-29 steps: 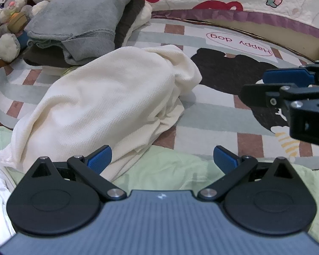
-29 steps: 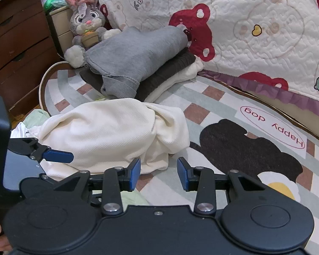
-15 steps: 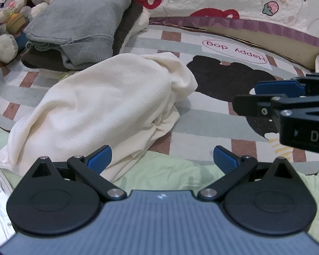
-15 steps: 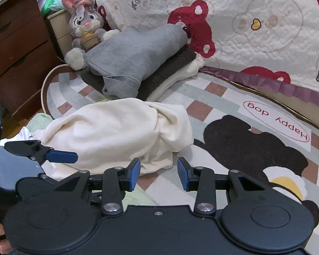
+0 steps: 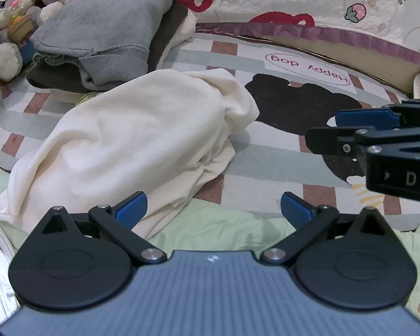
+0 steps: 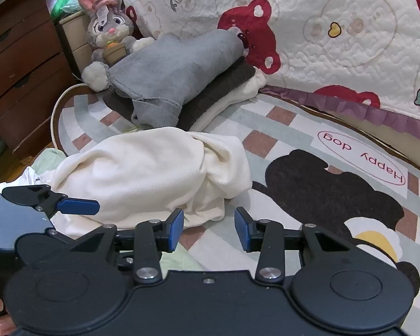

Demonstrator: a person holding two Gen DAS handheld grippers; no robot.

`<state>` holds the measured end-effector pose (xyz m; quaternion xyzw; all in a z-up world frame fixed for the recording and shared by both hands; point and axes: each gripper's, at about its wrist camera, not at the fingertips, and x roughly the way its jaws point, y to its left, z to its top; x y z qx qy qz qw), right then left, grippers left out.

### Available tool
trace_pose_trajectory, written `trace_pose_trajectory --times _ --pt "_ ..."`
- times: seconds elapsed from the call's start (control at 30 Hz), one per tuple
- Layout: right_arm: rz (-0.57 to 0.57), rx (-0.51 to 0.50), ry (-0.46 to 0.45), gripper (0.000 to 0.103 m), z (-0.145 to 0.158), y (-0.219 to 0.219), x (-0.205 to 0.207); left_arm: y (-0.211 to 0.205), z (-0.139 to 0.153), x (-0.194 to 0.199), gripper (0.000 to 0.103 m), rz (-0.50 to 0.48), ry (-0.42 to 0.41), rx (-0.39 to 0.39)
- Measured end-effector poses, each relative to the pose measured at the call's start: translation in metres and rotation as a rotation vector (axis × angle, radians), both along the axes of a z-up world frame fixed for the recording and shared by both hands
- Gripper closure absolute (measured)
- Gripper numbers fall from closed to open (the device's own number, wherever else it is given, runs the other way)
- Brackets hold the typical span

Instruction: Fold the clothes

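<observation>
A crumpled cream garment (image 5: 142, 145) (image 6: 154, 173) lies in a heap on the rug. A pale green garment (image 5: 224, 226) (image 6: 182, 260) is spread beneath its near edge. My left gripper (image 5: 213, 207) hangs open and wide over the green cloth, its left fingertip next to the cream heap's near edge, with nothing held. My right gripper (image 6: 209, 229) is open too, just short of the cream heap's near right corner, with nothing between its blue pads. Each gripper shows in the other's view: the right gripper (image 5: 364, 120) at the right, the left gripper (image 6: 78, 206) at the left.
A stack of folded clothes topped by a grey sweater (image 5: 103, 28) (image 6: 176, 67) sits behind the heap, beside a plush rabbit (image 6: 106, 36). The patterned rug (image 6: 294, 128) meets a quilted bed cover (image 6: 336, 28) at the back. Wooden drawers (image 6: 19, 70) stand at the left.
Both cameras have drifted slightly, and the right gripper reaches a little further left in the left wrist view. The clothes have not moved.
</observation>
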<state>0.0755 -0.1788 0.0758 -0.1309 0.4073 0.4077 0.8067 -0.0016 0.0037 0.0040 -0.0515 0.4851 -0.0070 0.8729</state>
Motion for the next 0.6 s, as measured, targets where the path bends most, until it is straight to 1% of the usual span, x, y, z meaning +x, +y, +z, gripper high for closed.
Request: trace_pose_trajectory --times 0.6 --pt "-0.009 -0.004 0.006 0.057 -0.0015 -0.0006 -0.0003 -0.0009 -0.0022 0.0001 0.0 0.016 0.011 0.011"
